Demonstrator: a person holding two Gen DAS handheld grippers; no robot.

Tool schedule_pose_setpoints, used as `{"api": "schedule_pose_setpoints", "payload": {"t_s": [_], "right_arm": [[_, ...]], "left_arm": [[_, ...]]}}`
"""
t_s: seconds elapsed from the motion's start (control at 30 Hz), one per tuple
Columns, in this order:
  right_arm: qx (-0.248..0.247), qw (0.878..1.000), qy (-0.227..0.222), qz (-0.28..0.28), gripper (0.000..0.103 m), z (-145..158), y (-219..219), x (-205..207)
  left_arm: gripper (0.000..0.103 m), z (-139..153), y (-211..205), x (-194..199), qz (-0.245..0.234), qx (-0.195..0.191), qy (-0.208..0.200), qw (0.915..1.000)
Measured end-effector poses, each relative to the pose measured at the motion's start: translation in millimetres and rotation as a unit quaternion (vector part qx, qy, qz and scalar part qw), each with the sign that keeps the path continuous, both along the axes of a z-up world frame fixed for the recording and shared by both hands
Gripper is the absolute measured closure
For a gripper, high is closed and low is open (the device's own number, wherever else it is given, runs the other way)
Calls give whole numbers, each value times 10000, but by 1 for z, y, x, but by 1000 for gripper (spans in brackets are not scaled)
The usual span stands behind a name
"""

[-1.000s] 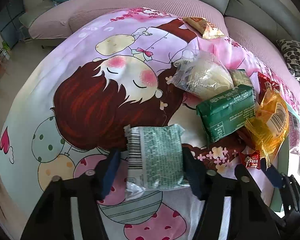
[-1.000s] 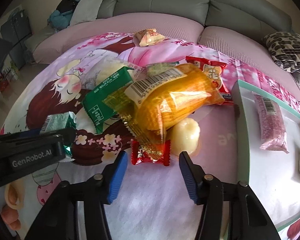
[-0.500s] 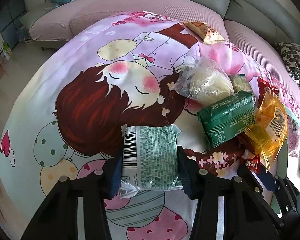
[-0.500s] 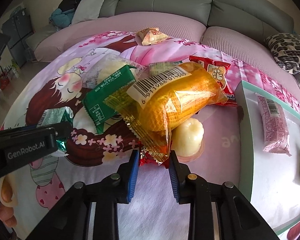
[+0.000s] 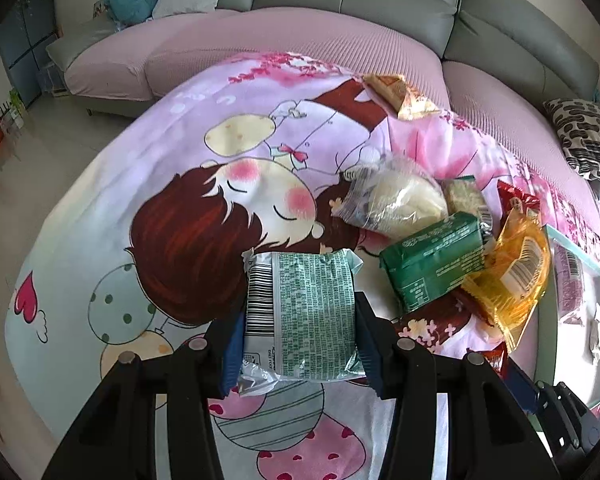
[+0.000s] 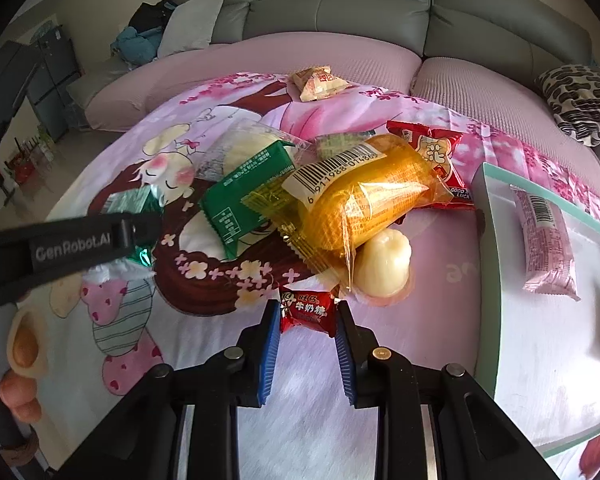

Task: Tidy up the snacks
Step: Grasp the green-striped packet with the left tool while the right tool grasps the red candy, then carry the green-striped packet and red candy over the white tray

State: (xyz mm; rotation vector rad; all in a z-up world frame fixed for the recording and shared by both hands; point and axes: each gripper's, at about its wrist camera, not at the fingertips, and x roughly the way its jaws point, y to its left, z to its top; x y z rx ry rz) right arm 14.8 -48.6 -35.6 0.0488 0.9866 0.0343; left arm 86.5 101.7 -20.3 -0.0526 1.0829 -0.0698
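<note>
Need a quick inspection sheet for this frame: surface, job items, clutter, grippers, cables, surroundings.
Surface: cartoon-print pink cloth spread in front of the sofa.
Job's things: pale green packet in the left gripper; small red candy in the right gripper; orange packet lying over the dark green packet and a jelly cup; pink bar on the tray.
Clutter: a tan packet lies apart at the far edge.
Grippers: left shut on the pale green packet; right shut on the red candy.
Cables: nothing seen.
Surroundings: grey sofa, patterned cushion.
</note>
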Motion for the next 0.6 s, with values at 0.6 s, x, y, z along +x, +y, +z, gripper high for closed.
{"api": "schedule_pose_setpoints", "payload": {"t_s": [0.6], "right_arm": [[143,9997,-68,-189,75,21,-23,-22]], "left_arm": [[52,41,-28,-18,-282,184,-611,9976]]}}
